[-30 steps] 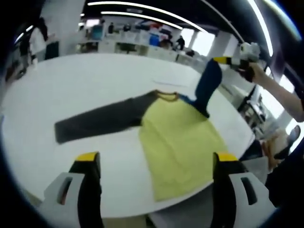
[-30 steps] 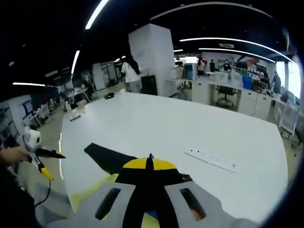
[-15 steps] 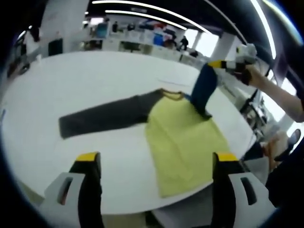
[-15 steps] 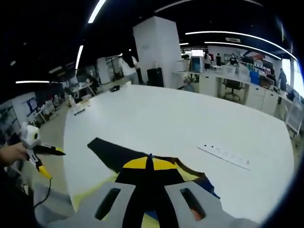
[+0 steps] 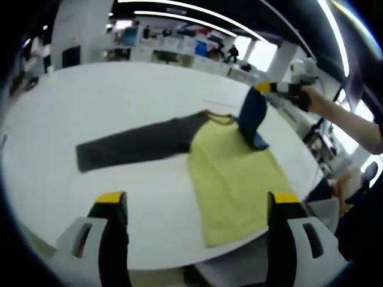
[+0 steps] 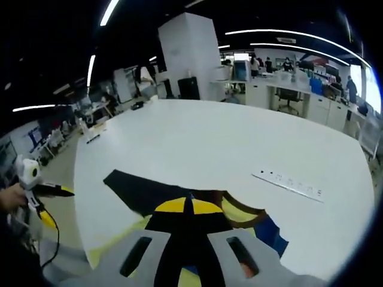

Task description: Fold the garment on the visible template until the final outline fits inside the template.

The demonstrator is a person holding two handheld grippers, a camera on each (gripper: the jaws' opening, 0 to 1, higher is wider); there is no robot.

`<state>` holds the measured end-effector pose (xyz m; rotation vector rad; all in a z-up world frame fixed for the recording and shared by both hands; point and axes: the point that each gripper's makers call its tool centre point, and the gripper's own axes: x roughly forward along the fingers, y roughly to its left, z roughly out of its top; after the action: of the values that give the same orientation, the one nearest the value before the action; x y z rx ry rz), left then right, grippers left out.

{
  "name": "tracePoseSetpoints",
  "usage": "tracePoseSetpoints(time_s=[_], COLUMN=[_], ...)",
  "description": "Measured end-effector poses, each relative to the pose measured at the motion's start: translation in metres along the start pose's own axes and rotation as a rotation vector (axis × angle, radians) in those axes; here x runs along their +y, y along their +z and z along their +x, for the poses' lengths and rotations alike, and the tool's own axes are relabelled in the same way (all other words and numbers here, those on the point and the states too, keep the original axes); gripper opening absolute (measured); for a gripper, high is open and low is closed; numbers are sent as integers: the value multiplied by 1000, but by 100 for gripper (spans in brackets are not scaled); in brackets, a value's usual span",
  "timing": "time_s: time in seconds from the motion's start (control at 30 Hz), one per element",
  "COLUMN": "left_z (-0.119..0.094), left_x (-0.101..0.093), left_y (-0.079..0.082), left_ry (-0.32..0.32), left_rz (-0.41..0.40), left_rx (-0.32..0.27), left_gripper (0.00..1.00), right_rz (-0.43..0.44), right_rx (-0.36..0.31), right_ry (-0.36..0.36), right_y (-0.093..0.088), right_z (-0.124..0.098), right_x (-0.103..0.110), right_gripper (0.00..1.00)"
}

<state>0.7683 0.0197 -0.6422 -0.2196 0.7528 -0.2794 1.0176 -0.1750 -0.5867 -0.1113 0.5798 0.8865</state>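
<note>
Left gripper (image 5: 197,206): jaws released, spread wide apart, held above the near edge of the surface, gripping nothing; seen also far left in the right gripper view (image 6: 45,200), in a person's hand (image 6: 12,196).
Surface (image 5: 108,101): broad, white, rounded at the edges; garment spread across its nearer half.
Dark sleeve (image 5: 134,145): flat, stretched out leftward from the shoulder, grey-black, cuff end well away from the body.
Garment (image 5: 236,179): long-sleeved shirt with a yellow body lying flat, hem near the surface edge, brown-trimmed collar (image 5: 216,117) at the far end.
Blue sleeve (image 5: 252,116): lifted off the surface at the right shoulder, hanging in a fold over the upper right of the yellow body, its top end pinched.
Right gripper (image 5: 266,88): jaws clenched on the top of the blue sleeve, raised above the garment, held by a hand (image 5: 305,95); in its own view (image 6: 189,206) jaws pressed together with blue cloth (image 6: 272,233) below.
White strip (image 6: 288,184): thin, dotted, flat on the surface beyond the collar, apart from the garment.
Background: office with desks, a white pillar, people standing far off.
</note>
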Motion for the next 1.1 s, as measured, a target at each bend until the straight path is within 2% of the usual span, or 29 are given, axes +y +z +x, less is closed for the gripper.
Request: tracePoseSetpoints(time_s=[0.57,0.93,1.1], left_z=[6,10,8], left_x=[4,7,12], left_y=[1,-3,-5], left_ry=[-12,-17,-13], left_rz=[1,4,-6], left_rx=[-1,3,-3], left_gripper=[93,93,92], right_rz=[60,128,195], right_rx=[69,153,176], right_ry=[-25,-85,-110], right_y=[-23,-54,-65], right_z=[37,74,86], right_x=[17,27,35], right_gripper=[1,1,1])
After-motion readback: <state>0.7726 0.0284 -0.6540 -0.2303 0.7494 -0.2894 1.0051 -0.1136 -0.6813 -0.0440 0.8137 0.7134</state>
